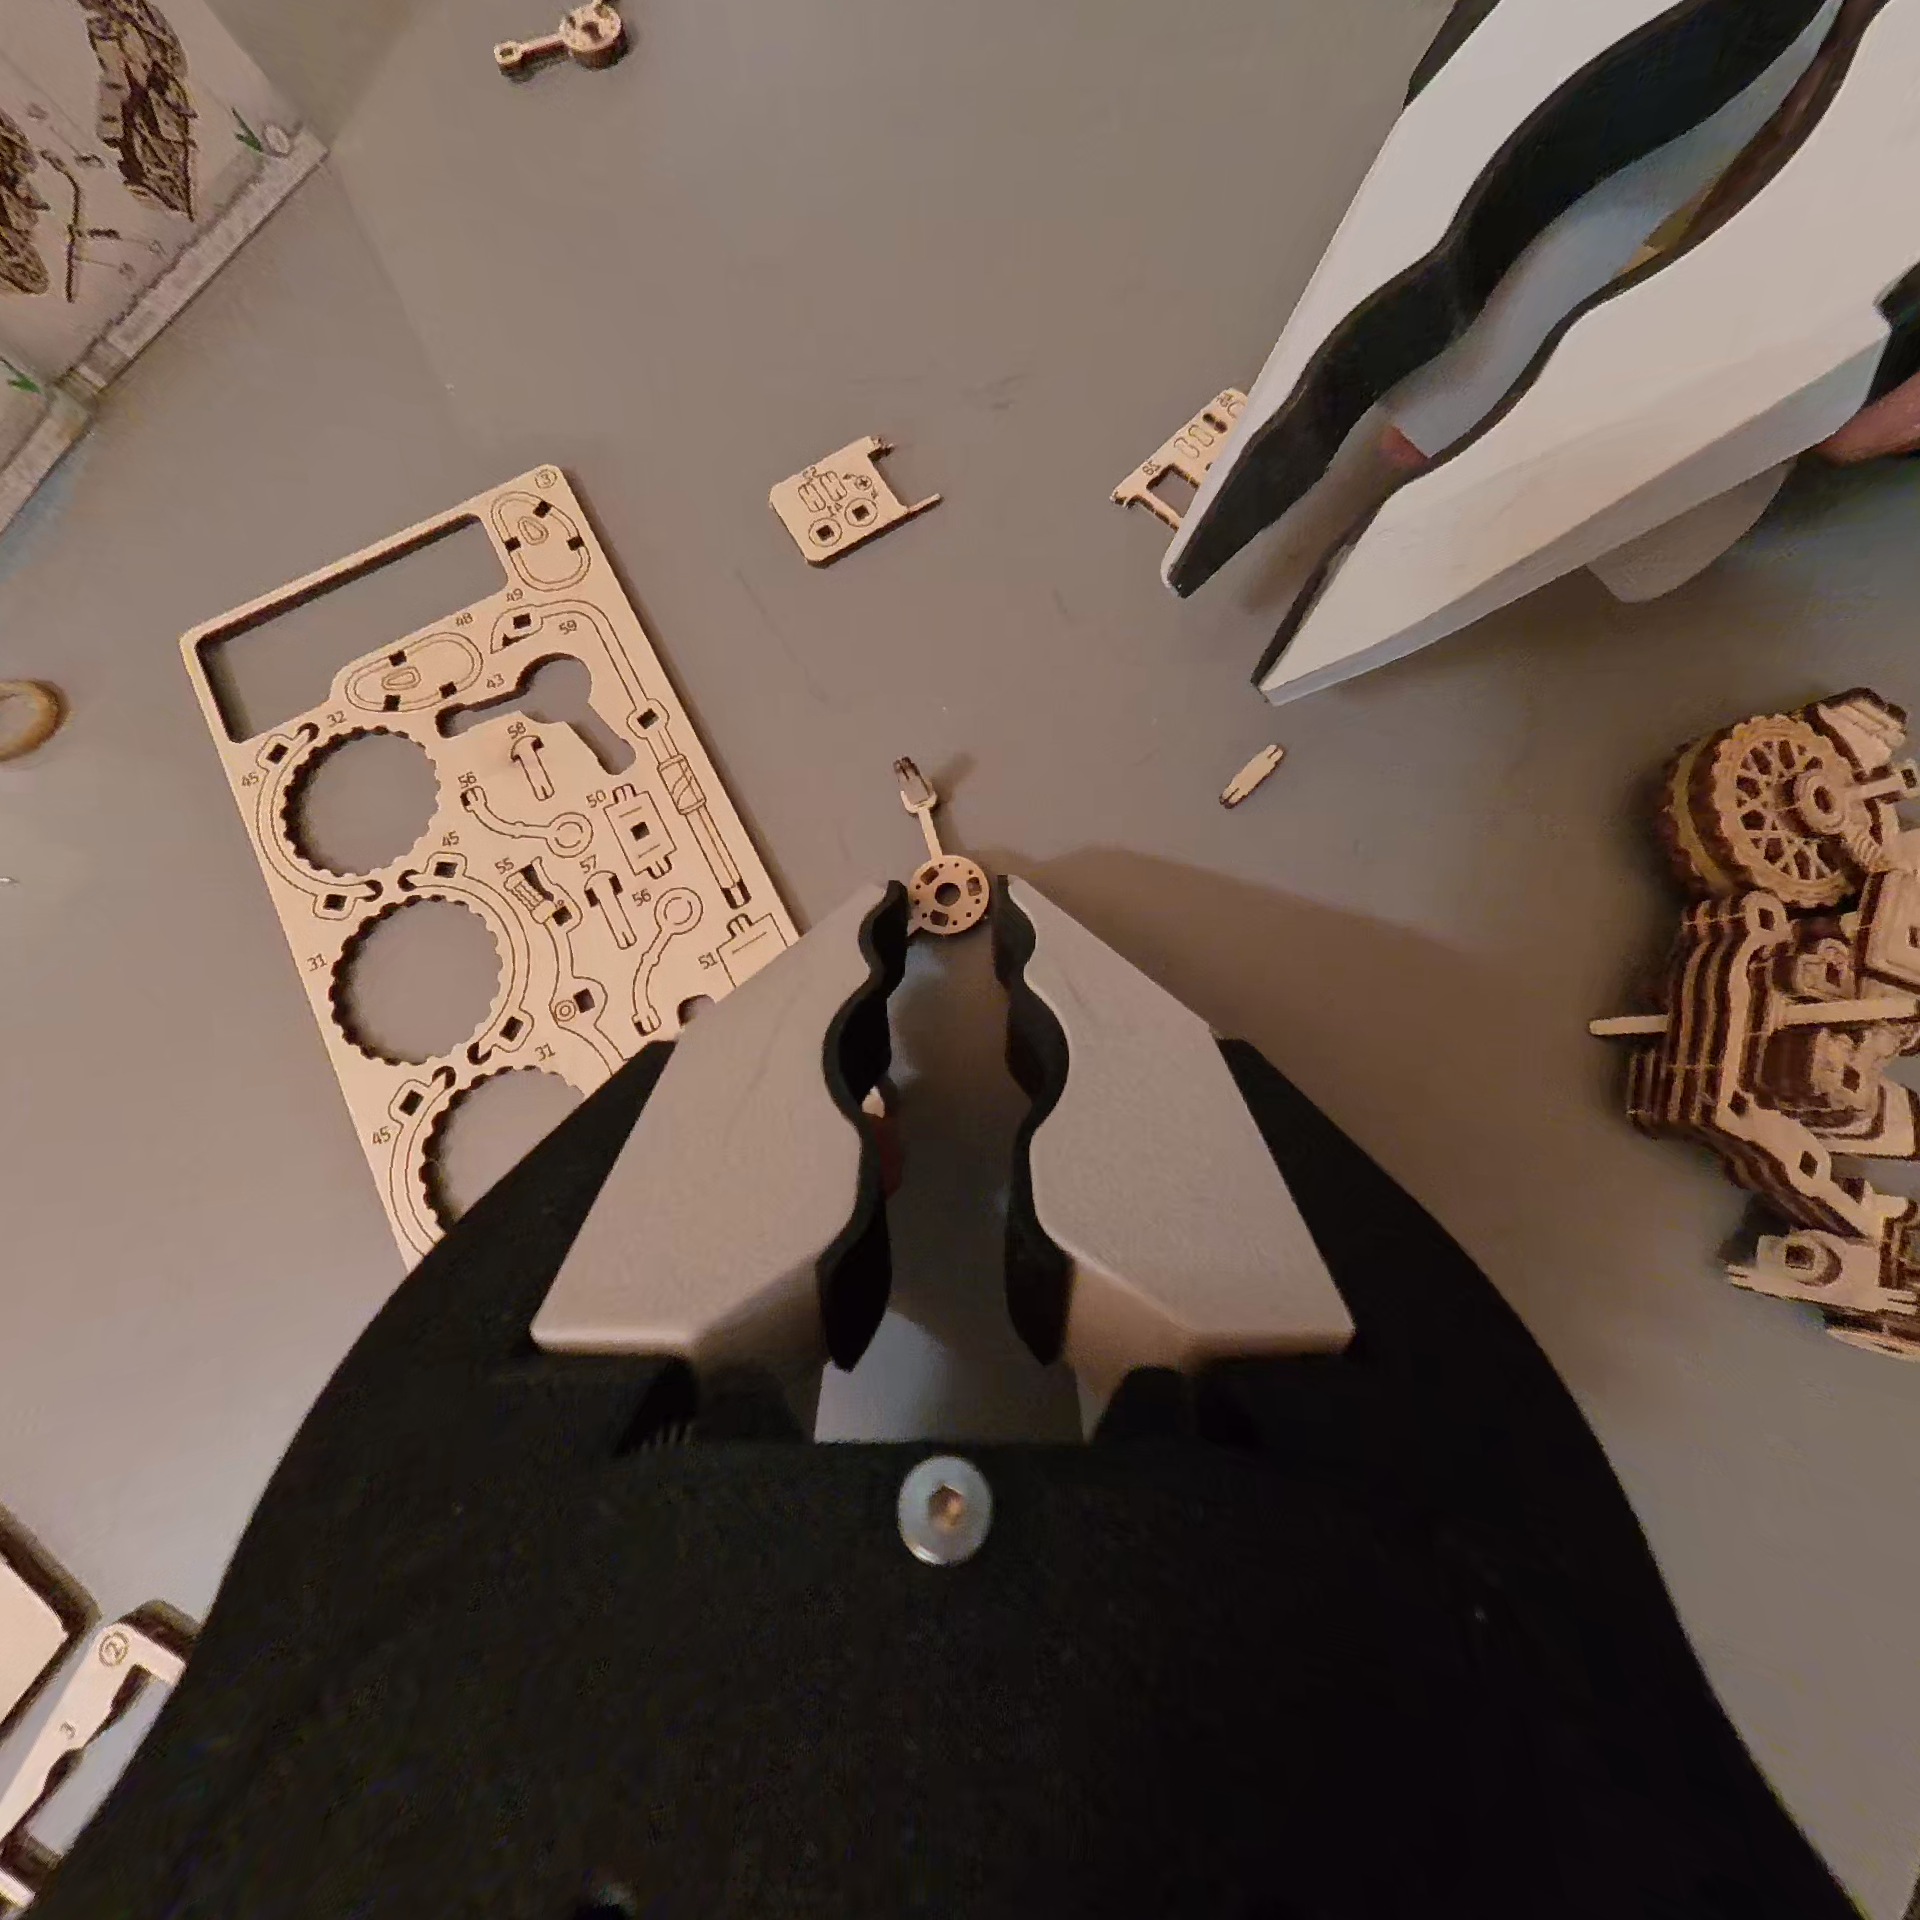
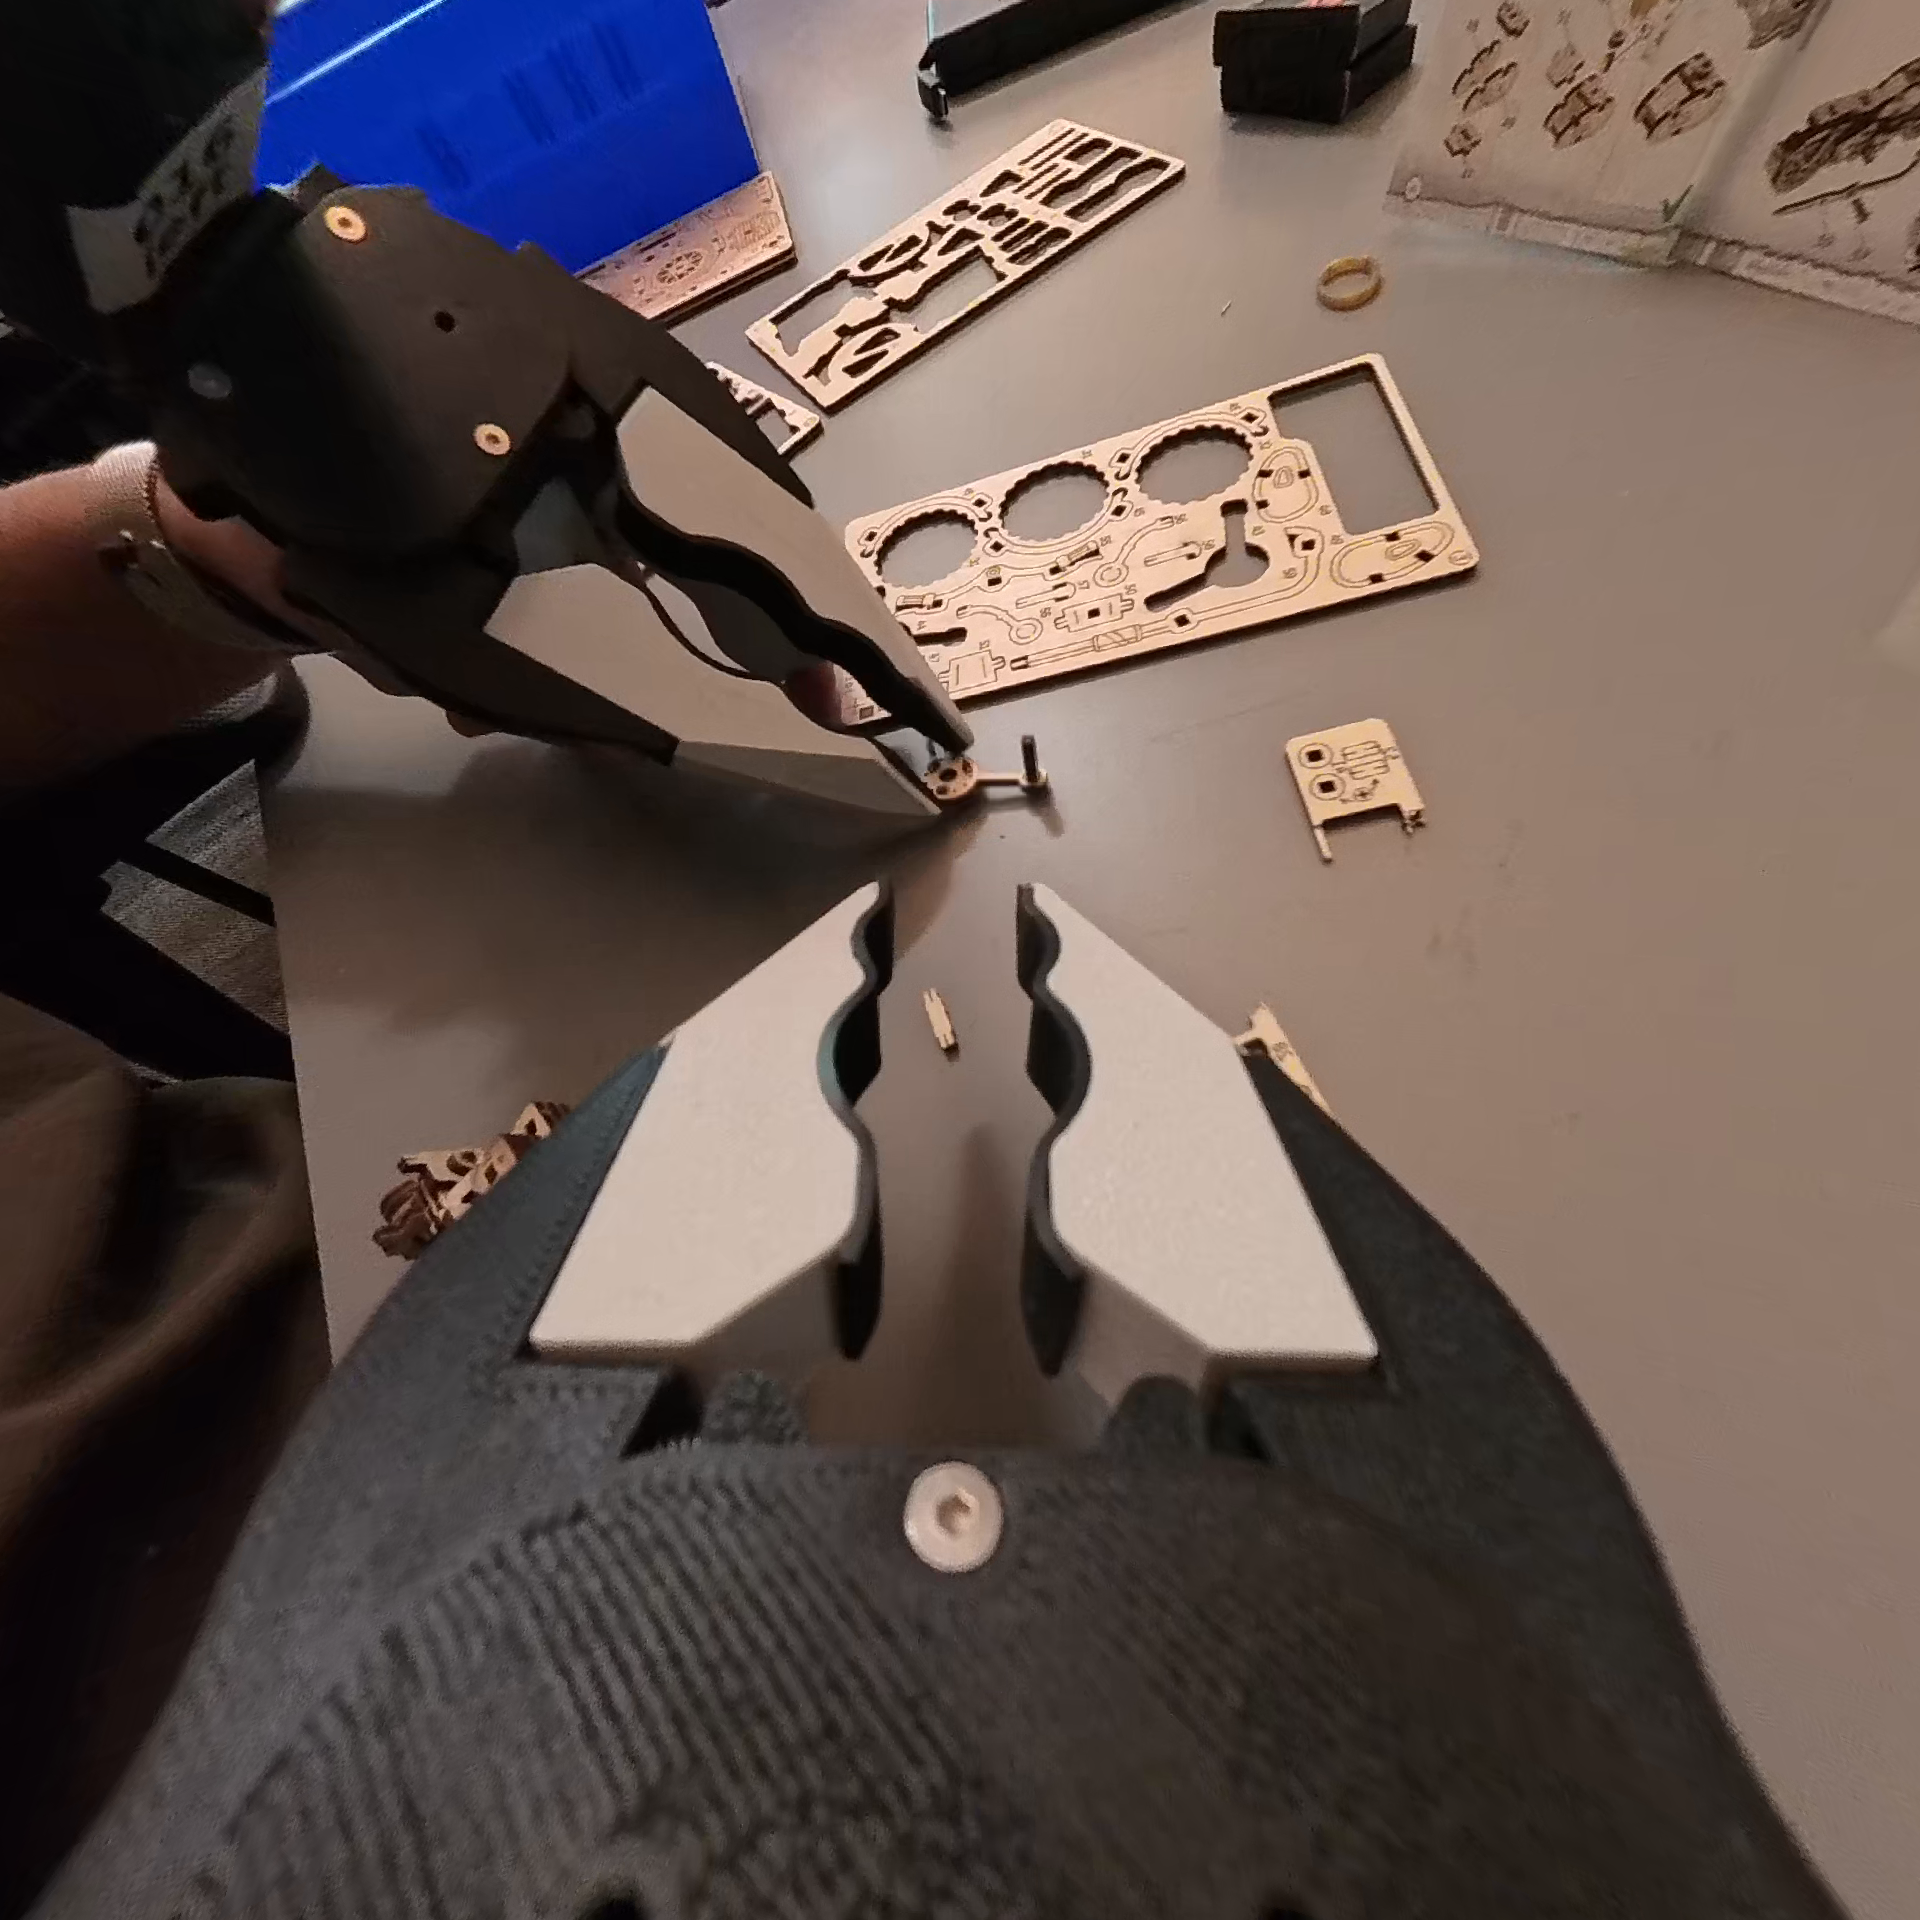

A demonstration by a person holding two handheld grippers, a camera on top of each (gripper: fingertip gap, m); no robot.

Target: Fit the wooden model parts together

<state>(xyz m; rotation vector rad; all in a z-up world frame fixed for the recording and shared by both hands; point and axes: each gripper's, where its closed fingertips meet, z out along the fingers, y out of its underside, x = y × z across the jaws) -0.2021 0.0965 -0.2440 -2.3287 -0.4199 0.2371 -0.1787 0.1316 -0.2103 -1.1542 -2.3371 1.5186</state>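
A small wooden disc with a thin rod [image 1: 943, 902] lies on the grey table [image 1: 935, 312]. My left gripper [image 1: 948, 889] has its tips down on the table, closed on the disc from both sides; it also shows in the right wrist view [image 2: 948, 774]. My right gripper [image 2: 954, 904] is open and empty, held low over the table, with a small wooden pin [image 2: 940, 1020] lying between its fingers. In the left wrist view the right gripper [image 1: 1226, 634] is at the upper right, just above the pin [image 1: 1250, 776].
A punched part sheet [image 1: 416, 831] lies left of the disc. A small square plate [image 1: 842, 509] lies beyond it. A half-built wooden model [image 1: 1787, 987] stands at the right. A booklet [image 1: 104, 156], a rubber band [image 2: 1351, 283], a second sheet [image 2: 966, 260] and a blue box [image 2: 499, 114] lie farther off. Some 6 cm of space lies between my two pairs of fingers.
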